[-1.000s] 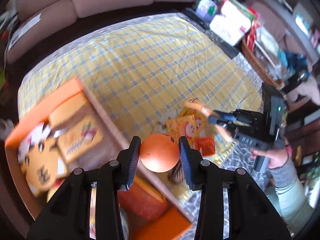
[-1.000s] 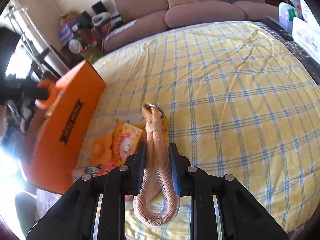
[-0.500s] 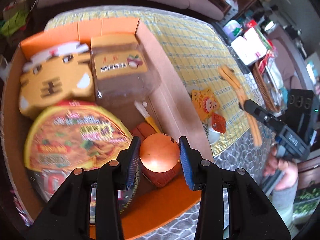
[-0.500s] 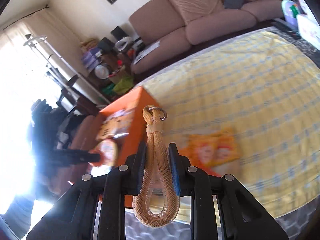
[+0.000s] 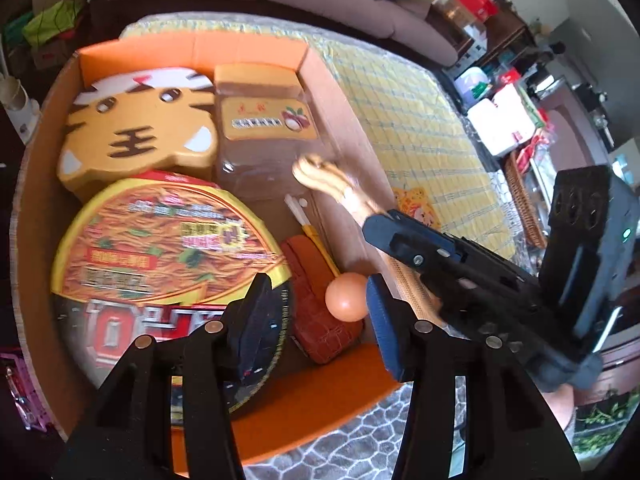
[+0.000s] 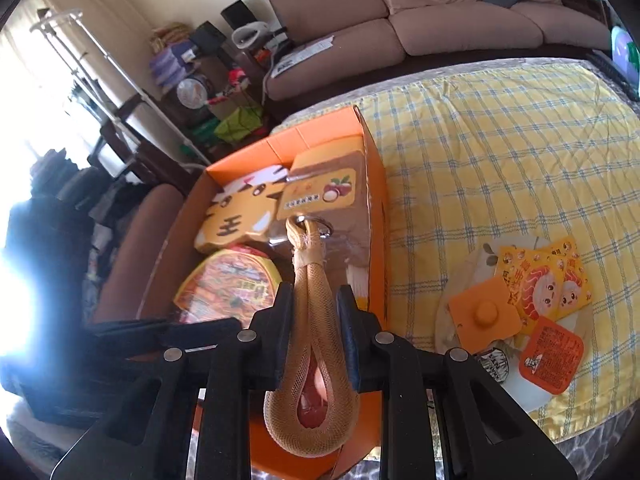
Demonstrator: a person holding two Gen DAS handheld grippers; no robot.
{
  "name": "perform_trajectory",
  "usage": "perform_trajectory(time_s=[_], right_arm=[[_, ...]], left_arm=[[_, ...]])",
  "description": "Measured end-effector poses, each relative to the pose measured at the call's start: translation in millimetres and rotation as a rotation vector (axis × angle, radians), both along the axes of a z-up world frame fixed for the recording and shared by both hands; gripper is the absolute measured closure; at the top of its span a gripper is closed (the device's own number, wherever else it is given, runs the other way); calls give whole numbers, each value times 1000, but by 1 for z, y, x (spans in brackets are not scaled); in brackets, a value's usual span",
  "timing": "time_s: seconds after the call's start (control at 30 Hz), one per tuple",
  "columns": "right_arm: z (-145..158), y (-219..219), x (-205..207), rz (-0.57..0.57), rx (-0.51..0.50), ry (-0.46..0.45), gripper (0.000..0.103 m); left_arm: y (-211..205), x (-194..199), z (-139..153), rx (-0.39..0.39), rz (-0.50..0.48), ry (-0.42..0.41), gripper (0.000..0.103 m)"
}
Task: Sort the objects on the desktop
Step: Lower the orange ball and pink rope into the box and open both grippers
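An orange cardboard box [image 5: 332, 408] [image 6: 378, 184] holds a tiger-face box [image 5: 136, 136], a noodle bowl [image 5: 168, 264], a brown snack pack [image 5: 264, 120] and a red-brown case [image 5: 320, 320]. An orange ball [image 5: 346, 297] lies in the box beside the case. My left gripper [image 5: 316, 308] is open above the box, jaws apart and empty. My right gripper [image 6: 314, 312] is shut on a tan mesh strap with a metal ring [image 6: 308, 280] and holds it over the box; it shows in the left wrist view [image 5: 384, 224] with the strap [image 5: 332, 184].
A yellow checked cloth [image 6: 500, 152] covers the table. On it right of the box lie yellow snack packets [image 6: 540, 280], an orange square lid [image 6: 484, 316] and an orange sauce tub [image 6: 550, 356]. A sofa [image 6: 420, 20] stands behind. Cluttered shelves are at the left.
My left gripper opened and the orange ball dropped into the box. My right gripper carried the strap left, from above the cloth to over the box.
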State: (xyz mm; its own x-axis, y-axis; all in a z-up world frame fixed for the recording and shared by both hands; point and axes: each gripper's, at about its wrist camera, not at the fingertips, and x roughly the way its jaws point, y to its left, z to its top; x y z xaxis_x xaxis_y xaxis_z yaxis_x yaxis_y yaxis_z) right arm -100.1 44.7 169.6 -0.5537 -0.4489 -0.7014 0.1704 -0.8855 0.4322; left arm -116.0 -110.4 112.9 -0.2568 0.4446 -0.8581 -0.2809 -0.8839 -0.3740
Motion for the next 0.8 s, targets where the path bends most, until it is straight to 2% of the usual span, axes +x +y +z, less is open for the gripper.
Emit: perform_trajectory(time_s=[0.1,0.2,0.37,0.47,0.63,0.73,0.8], right_arm=[[1,-13,4,2,128,30,81],[-1,-29,8,34,197,33,80],[-11,-44,7,34,168,-39,73],[-5,-45,10,17,168,-31,62],[18,-30,19,-6,157,20,62],[33,-13,24,-20,173,54,62],[41,-1,27,-33,207,69,50]], left_arm=[[-15,1,12,23,20,19,56],[-26,2,22,29,35,41,55],[-40,4,27,28,45,47,54],[-47,8,28,25,46,48,54],[-45,12,29,21,36,55,52],[-30,17,32,2,5,69,44],[-19,21,35,-23,-14,88,33]])
